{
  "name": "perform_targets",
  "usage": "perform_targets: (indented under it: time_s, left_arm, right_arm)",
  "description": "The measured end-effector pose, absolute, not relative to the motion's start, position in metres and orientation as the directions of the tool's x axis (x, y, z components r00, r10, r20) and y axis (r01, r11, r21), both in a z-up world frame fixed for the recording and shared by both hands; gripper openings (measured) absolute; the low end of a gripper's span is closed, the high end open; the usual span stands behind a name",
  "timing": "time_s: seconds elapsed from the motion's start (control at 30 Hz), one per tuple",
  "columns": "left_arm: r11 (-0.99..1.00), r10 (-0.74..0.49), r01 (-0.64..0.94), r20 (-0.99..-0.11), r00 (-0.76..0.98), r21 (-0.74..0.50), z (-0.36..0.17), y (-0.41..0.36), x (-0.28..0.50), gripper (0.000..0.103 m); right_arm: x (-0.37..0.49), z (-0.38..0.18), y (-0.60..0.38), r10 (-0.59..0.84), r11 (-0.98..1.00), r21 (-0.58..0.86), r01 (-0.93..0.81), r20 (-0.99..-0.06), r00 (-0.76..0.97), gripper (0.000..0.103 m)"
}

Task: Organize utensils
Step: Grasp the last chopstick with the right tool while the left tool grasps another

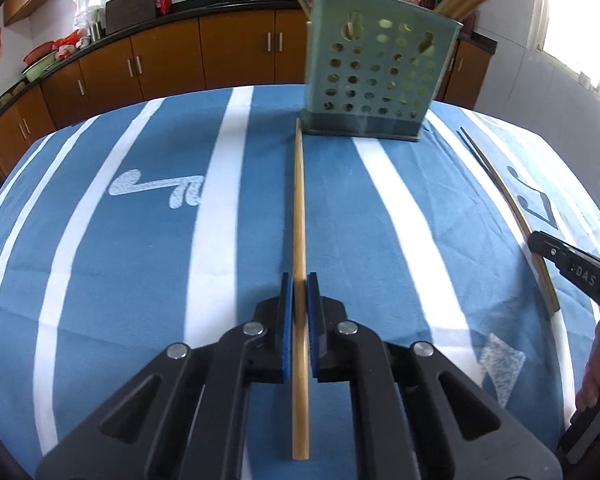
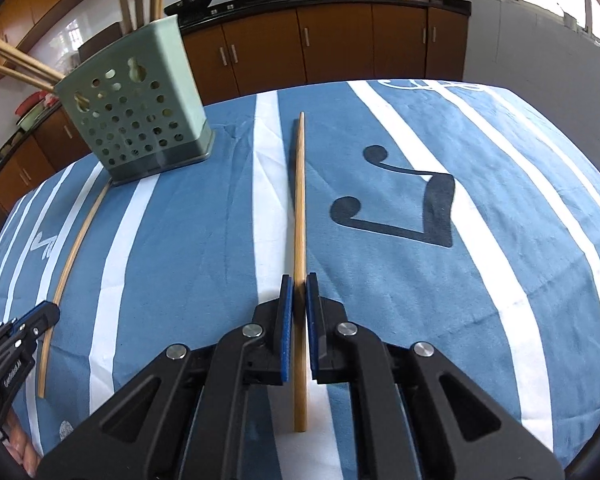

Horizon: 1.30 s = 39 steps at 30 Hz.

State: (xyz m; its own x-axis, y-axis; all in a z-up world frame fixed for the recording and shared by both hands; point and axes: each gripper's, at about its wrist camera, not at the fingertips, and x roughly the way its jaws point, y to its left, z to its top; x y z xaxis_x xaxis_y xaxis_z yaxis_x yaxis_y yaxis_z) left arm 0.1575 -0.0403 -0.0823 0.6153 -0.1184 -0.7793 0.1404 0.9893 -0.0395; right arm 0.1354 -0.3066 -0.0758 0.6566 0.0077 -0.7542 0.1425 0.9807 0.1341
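Note:
A green perforated utensil holder stands on the striped blue cloth with several chopsticks in it. In the left wrist view my left gripper is shut on a bamboo chopstick that lies on the cloth, its far tip close to the holder's base. The right wrist view has my right gripper shut on a second chopstick, which lies to the right of the holder. Each view also catches the other gripper at its edge, on its own chopstick.
The table's blue cloth has white stripes and music-note prints. Brown kitchen cabinets with a dark counter and woks stand beyond the far edge. A hand shows at the right of the left wrist view.

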Motion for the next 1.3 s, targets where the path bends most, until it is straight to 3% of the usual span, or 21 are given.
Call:
perform_targets:
  time_s: [0.3,0.53,1.3]
  left_arm:
    - [0.997,-0.065,0.012,-0.788,0.613,-0.073,-0.081,0.013,0.189,0.008]
    - [0.996,-0.07,0.006,-0.78,0.622,-0.084,-0.081,0.016,0.2,0.01]
    - [0.995,-0.084,0.012,-0.773,0.629,-0.098,-0.083,0.015,0.198,0.014]
  right_arm:
    - [0.153,-0.074,-0.293,0.027,0.993,0.096,0.069,-0.75,0.66,0.007]
    - [0.166,-0.075,-0.287,0.004,0.998,0.041,0.04,-0.749,0.663,0.008]
    - [0.168,-0.075,-0.29,0.013,0.997,0.057,0.045,-0.749,0.662,0.009]
